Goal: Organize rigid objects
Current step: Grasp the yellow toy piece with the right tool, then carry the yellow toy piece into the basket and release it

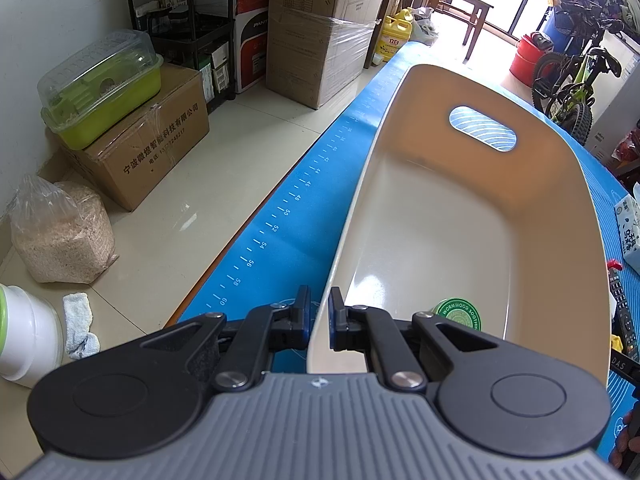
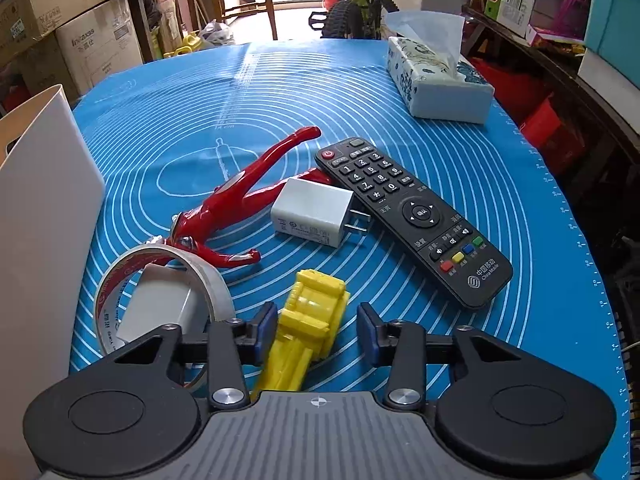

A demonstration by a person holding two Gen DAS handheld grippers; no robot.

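The yellow toy (image 2: 310, 320) lies on the blue mat (image 2: 400, 92) at the near edge of the counter, and the right hand-held gripper (image 2: 318, 330) straddles it with jaws spread: the left pad is just beside or touching its body, the right pad stands apart. The step in hand looks like picking this toy for the cream bin (image 1: 460, 216), whose near-left rim the left hand-held gripper (image 1: 319, 312) pinches, steadying it; a green tin (image 1: 459, 314) already sits inside. The next move calls for closing squarely on the toy, lifting, and carrying it left over the bin's tall wall (image 2: 44, 184). Room is tight on the left, where the tape roll (image 2: 160, 300) sits just beside the gripper; the red figure (image 2: 240, 208), white charger (image 2: 316, 212) and remote (image 2: 412, 216) lie farther off.
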